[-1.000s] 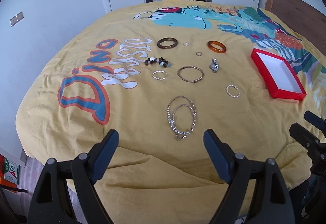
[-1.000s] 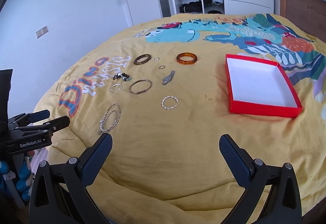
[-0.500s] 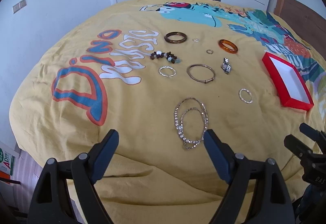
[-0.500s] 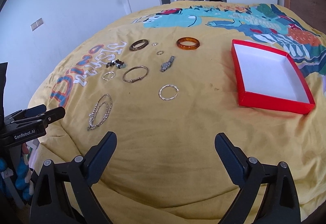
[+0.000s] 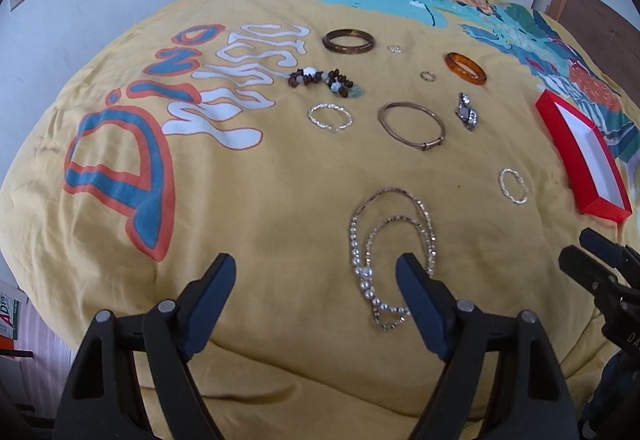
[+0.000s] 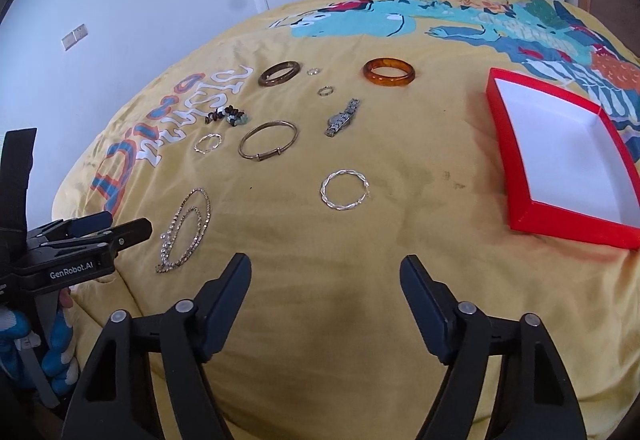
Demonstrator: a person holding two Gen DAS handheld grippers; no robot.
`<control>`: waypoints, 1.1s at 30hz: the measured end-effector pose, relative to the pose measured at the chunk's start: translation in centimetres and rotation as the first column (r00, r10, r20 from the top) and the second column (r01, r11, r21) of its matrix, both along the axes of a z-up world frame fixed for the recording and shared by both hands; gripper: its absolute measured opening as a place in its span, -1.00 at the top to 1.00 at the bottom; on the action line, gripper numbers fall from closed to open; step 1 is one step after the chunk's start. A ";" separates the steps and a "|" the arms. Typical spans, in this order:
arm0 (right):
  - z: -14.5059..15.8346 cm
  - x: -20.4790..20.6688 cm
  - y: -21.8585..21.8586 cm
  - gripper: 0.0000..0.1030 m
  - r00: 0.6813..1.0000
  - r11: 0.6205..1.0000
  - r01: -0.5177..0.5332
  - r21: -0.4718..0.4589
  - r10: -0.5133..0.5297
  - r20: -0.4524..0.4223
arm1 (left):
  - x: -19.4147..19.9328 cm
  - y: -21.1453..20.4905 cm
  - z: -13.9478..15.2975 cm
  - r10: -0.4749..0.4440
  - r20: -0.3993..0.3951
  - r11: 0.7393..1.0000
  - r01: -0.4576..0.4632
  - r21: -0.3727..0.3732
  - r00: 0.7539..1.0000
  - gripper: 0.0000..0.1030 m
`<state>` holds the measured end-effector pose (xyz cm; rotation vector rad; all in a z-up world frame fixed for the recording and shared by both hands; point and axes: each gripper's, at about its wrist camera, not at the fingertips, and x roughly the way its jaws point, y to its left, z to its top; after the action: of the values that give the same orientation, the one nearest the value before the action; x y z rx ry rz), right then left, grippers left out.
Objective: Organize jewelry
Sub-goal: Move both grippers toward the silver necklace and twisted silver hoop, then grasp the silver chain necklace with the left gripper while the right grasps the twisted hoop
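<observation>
In the left wrist view, the left tongs (image 5: 315, 272) are closing over the yellow bedspread (image 5: 260, 224) with nothing between them; the pearl necklace (image 5: 390, 252) is lying just by the right finger.

In the right wrist view, the right tongs (image 6: 326, 276) are closing on nothing, the twisted silver bangle (image 6: 345, 189) lying beyond them and the red box (image 6: 560, 236) sitting far right.

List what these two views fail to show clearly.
- Left wrist view: the lower loop of the pearl-and-chain necklace passes behind a gripper finger.
- Both views: the two tiny metal rings are too small for detail.
- Right wrist view: the red cardboard box is cut off at the frame's right edge.
</observation>
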<state>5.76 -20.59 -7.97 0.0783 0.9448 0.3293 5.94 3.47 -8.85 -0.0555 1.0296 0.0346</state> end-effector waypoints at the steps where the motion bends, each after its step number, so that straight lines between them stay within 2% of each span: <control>1: -0.2 0.4 0.1 -0.38 1.000 1.000 -0.002 0.003 0.002 -0.004 | 0.2 0.1 -0.3 -0.001 -0.006 1.000 0.001 -0.002 1.000 -0.50; 10: -1.6 4.3 0.2 -0.17 0.999 0.999 0.008 0.044 -0.006 -0.035 | 1.8 -0.1 -2.6 -0.013 -0.066 1.000 0.012 -0.022 0.998 -0.12; 14: -2.5 6.1 0.5 -0.02 0.998 0.998 0.011 0.057 -0.008 -0.059 | 2.3 -0.3 -3.2 -0.025 -0.074 0.999 0.024 -0.024 0.997 -0.06; 21: -4.3 8.4 1.5 0.00 0.996 0.999 0.024 0.030 -0.021 -0.092 | 3.0 -0.7 -3.7 -0.049 -0.076 0.999 0.048 -0.022 0.996 -0.02; 25: -4.8 9.1 1.7 0.01 0.996 0.999 0.024 0.021 -0.022 -0.090 | 3.3 -1.3 -3.8 -0.070 -0.067 0.998 0.070 -0.001 0.995 0.20; 28: -4.9 9.3 1.6 0.10 0.996 0.999 0.028 0.020 -0.027 -0.087 | 3.3 -1.4 -3.8 -0.074 -0.061 0.997 0.075 0.007 0.995 0.38; 30: -4.9 9.3 1.5 0.25 0.996 1.000 0.024 0.009 -0.023 -0.083 | 3.3 -1.5 -3.7 -0.078 -0.058 0.997 0.078 0.008 0.995 0.56; 33: -4.9 9.1 1.2 0.29 0.996 1.000 0.017 0.021 -0.015 -0.087 | 3.2 -1.6 -3.5 -0.077 -0.057 0.997 0.078 0.011 0.995 0.75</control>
<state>14.86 -19.42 -12.85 0.1205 1.0259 0.3238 9.11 1.90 -12.32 -0.0025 1.0872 -0.0278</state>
